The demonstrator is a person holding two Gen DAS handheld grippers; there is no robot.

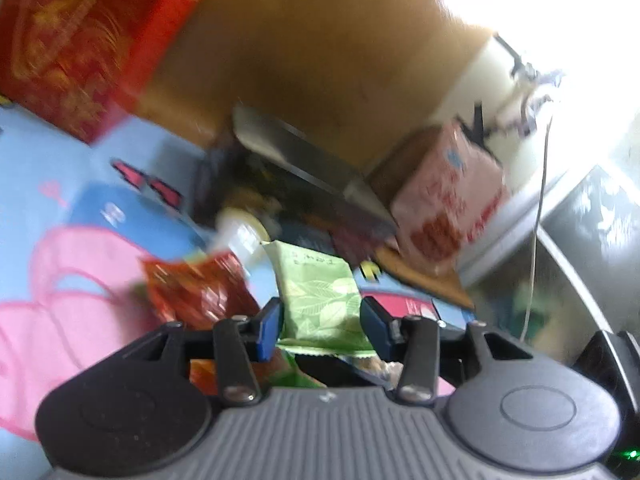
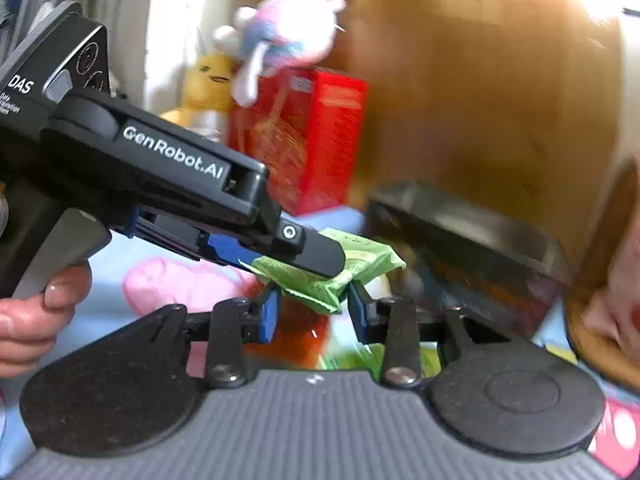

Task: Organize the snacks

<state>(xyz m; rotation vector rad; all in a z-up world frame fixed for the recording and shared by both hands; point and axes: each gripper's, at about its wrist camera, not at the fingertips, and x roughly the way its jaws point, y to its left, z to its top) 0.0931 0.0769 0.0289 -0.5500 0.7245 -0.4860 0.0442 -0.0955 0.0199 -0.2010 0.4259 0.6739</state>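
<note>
A green leaf-print snack packet (image 1: 320, 296) sits between the blue pads of my left gripper (image 1: 322, 322), which is shut on it and holds it above the bed. In the right wrist view the same green packet (image 2: 320, 276) is held in the left gripper's fingers (image 2: 316, 252), just ahead of my right gripper (image 2: 314, 314), whose jaws stand apart and empty beneath it. A red snack packet (image 1: 192, 292) lies to the left below. A dark open-topped box (image 1: 304, 184) holding snacks stands behind; it also shows in the right wrist view (image 2: 460, 232).
A red gift box (image 1: 92, 40) stands at the back left, with plush toys (image 2: 288, 36) on it. A pink carton (image 1: 448, 196) stands right of the dark box. A wooden headboard (image 1: 320, 48) runs behind. The bedsheet (image 1: 60, 184) is blue and pink.
</note>
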